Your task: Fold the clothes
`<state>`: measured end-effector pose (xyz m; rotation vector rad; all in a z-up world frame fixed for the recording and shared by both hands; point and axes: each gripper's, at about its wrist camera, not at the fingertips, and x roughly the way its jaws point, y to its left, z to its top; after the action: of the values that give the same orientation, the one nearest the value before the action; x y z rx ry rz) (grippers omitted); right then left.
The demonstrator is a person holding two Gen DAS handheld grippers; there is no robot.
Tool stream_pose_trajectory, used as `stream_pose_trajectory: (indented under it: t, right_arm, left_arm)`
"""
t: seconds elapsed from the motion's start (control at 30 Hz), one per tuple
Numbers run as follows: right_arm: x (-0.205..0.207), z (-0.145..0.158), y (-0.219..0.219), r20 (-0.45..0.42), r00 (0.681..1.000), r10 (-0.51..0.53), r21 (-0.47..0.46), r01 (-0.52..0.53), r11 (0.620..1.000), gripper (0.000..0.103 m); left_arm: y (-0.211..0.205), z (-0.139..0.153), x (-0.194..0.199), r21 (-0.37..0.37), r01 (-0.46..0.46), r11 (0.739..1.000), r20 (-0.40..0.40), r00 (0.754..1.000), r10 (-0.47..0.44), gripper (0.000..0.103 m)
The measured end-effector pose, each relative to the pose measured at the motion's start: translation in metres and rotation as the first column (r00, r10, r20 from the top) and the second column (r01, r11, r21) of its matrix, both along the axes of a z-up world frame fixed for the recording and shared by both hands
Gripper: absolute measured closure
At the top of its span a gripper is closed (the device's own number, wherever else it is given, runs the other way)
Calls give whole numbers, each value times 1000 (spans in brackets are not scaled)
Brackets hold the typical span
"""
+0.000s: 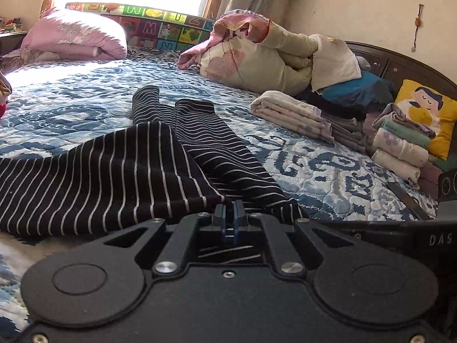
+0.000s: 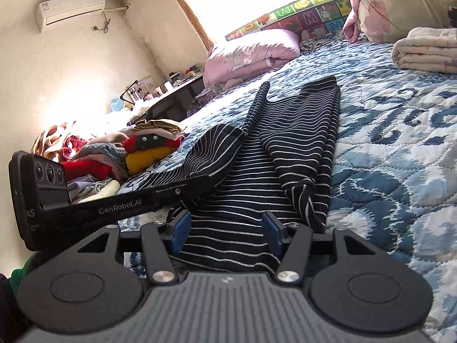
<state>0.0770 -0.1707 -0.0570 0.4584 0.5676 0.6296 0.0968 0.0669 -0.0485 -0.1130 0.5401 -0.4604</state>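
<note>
A black garment with thin white stripes point(image 1: 114, 177) lies stretched out on the blue-and-white quilted bedspread point(image 1: 328, 165). My left gripper point(image 1: 230, 211) is shut on a raised fold of its near edge, and the cloth hangs to the left from the pinch. In the right wrist view the same garment point(image 2: 300, 131) runs away up the bed, and the left gripper point(image 2: 212, 178) reaches in from the left, clamped on that fold. My right gripper point(image 2: 225, 230) stands open low over the near end. Striped cloth lies between its blue pads point(image 2: 178, 230), not pinched.
Folded clothes point(image 1: 294, 114) and rolled pieces point(image 1: 400, 148) sit by a yellow cushion point(image 1: 428, 114) at the headboard. A bundled quilt point(image 1: 257, 57), a pink quilt point(image 1: 71, 37) and an alphabet mat point(image 1: 148, 25) line the far side. Loose clothes point(image 2: 137, 148) are heaped at the bed's left edge.
</note>
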Motion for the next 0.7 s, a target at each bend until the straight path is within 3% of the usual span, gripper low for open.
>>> stream_pose_trajectory:
  t: [0.13, 0.3, 0.4, 0.47, 0.5, 0.63, 0.7]
  right_arm:
    - [5, -2, -19, -32, 997, -72, 91, 75, 993, 47]
    - [8, -8, -16, -47, 996, -77, 76, 81, 994, 47]
    - [7, -7, -12, -33, 997, -68, 60, 69, 996, 47]
    - [6, -7, -12, -29, 997, -71, 61, 73, 996, 47]
    - [5, -7, -13, -27, 997, -73, 62, 75, 995, 47]
    - [5, -8, -16, -27, 995, -91, 63, 93, 994, 47]
    - [4, -7, -16, -24, 995, -96, 58, 97, 994, 47]
  left_arm:
    - [-10, -13, 7, 54, 0, 999, -30, 1000, 2, 101]
    - [-14, -16, 8, 58, -5, 998, -36, 999, 7, 99]
    - [-15, -9, 4, 30, 10, 999, -39, 999, -9, 84]
    - [-17, -1, -3, 36, 33, 999, -37, 999, -32, 58]
    - [-17, 4, -8, 40, 46, 998, -35, 998, -45, 54]
    - [-6, 22, -31, 35, 80, 996, -16, 997, -79, 53]
    - [16, 28, -42, -9, 31, 999, -1, 1000, -31, 53]
